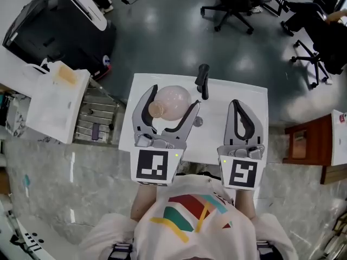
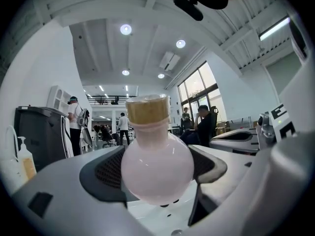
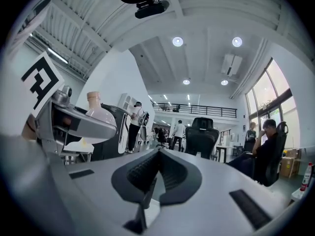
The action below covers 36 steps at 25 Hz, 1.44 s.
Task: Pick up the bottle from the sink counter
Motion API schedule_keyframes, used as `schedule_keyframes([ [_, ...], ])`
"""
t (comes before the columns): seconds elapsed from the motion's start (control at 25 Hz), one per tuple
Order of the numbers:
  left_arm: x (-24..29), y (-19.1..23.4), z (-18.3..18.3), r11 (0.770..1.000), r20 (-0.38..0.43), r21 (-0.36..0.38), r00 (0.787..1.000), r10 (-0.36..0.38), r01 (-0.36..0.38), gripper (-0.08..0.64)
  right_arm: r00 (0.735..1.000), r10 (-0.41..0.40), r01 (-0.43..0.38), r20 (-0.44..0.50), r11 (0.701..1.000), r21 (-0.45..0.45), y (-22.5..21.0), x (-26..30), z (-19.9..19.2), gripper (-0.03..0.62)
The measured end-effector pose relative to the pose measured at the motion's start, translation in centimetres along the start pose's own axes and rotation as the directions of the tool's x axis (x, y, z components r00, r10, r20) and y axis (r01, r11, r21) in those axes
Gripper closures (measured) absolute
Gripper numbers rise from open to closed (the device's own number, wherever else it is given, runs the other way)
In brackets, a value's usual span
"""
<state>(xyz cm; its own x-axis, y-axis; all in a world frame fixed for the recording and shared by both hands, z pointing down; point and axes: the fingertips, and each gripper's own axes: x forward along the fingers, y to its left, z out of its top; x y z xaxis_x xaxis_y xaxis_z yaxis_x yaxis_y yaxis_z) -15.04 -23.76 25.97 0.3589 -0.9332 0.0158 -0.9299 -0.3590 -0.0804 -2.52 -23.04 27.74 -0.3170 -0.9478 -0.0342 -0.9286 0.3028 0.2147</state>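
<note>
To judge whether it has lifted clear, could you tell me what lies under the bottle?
Beneath the bottle, held in the left gripper's jaws, white sink counter with small dark holes shows. Whether its base touches is hidden by its round body.

No legible text, no brand, no number anywhere

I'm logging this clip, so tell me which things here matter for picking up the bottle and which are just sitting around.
In the job:
bottle, pink with a tan cap
left gripper, closed around the bottle
sink counter

Lying about:
faucet, black
right gripper, shut and empty
office chairs
black machine
</note>
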Motion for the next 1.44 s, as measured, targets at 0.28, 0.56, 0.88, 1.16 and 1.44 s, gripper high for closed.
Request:
schedule_keyframes([
  [0.28, -1.3, 0.5, -0.8, 0.999, 0.001, 0.033, 1.000, 0.024, -0.024, 0.169, 0.998, 0.016, -0.014, -0.054, 0.999, 0.037, 1.0, -0.1, -0.8, 0.581],
  [0.56, -1.4, 0.0, -0.3, 0.999, 0.014, 0.030, 1.000, 0.016, -0.016, 0.169, 1.000, 0.026, -0.026, 0.004, 0.999, 0.039, 1.6, 0.0, 0.2, 0.580],
  [0.88, -1.5, -0.3, -0.2, 0.999, 0.014, 0.031, 1.000, 0.019, -0.019, 0.169, 1.000, 0.028, -0.028, -0.004, 0.998, 0.052, 1.5, -0.6, 0.0, 0.580],
  [1.16, -2.0, -0.5, -0.1, 0.999, 0.013, 0.037, 0.999, 0.030, -0.030, 0.169, 1.000, 0.015, -0.015, 0.002, 0.998, 0.057, 1.0, -1.3, 0.2, 0.580],
  [1.44, -2.3, -0.4, 0.7, 0.998, 0.033, 0.039, 0.998, 0.045, -0.046, 0.169, 1.000, 0.010, -0.011, 0.013, 0.999, 0.050, 0.6, -1.7, 0.6, 0.580],
])
